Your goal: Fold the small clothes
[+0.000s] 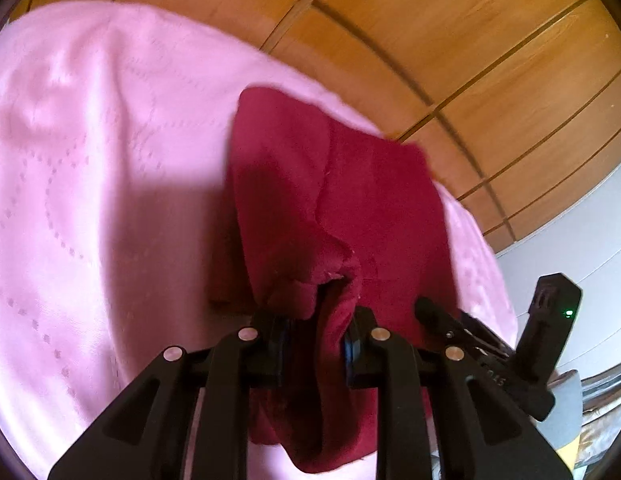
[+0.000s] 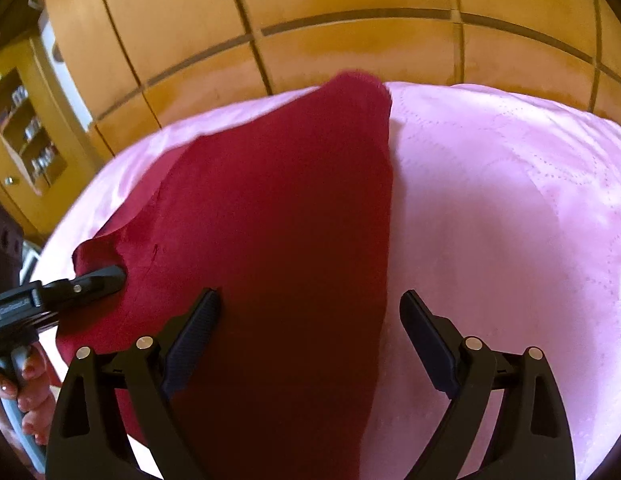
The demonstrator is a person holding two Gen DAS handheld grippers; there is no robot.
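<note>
A dark red small garment (image 2: pixel 278 208) lies spread on a pink quilted bedspread (image 2: pixel 510 208). My left gripper (image 1: pixel 316 344) is shut on a bunched near edge of the garment (image 1: pixel 338 184); cloth fills the space between its fingers. The left gripper also shows at the left of the right wrist view (image 2: pixel 106 278), clamped on the garment's near left corner. My right gripper (image 2: pixel 310 312) is open and empty, hovering over the near end of the garment, one finger over red cloth and one over the bedspread. It appears at the right of the left wrist view (image 1: pixel 430 308).
Wooden wardrobe doors (image 2: pixel 310 8) stand behind the bed. A glass-fronted wooden cabinet (image 2: pixel 26 128) with shelves is at the far left. A pale wall (image 1: pixel 582 224) shows to the right. The person's hand (image 2: pixel 26 384) holds the left gripper's handle.
</note>
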